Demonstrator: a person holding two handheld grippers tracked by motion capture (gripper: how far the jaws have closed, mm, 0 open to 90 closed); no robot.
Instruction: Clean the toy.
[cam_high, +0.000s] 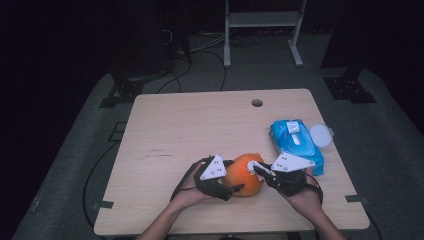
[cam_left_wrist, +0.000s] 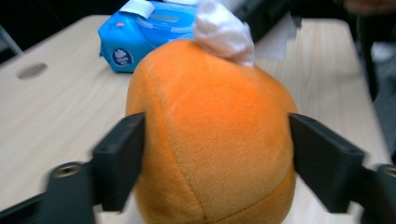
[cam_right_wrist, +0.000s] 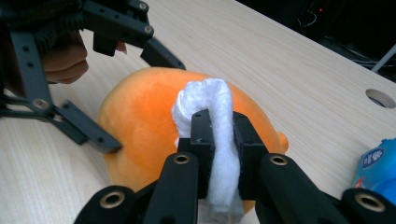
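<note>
An orange plush ball (cam_high: 245, 176) (cam_left_wrist: 215, 140) (cam_right_wrist: 140, 121) rests on the wooden table (cam_high: 190, 130) near its front edge. My left gripper (cam_high: 235, 176) (cam_left_wrist: 217, 154) comes in from the left, and its jaws stand on either side of the plush without denting it. The right gripper (cam_high: 258, 168) (cam_right_wrist: 219, 135) is shut on a crumpled white wipe (cam_high: 253, 165) (cam_left_wrist: 222, 32) (cam_right_wrist: 205, 98). It holds the wipe against the top of the plush. In the right gripper view, the left gripper (cam_right_wrist: 144, 105) straddles the plush from the upper left.
A blue pack of wet wipes (cam_high: 297, 142) (cam_left_wrist: 140, 35) (cam_right_wrist: 378, 168) lies to the right of the plush, with a round white lid (cam_high: 320, 135) beside it. A cable hole (cam_high: 257, 103) sits near the table's far edge. Dark stands and cables lie on the floor beyond.
</note>
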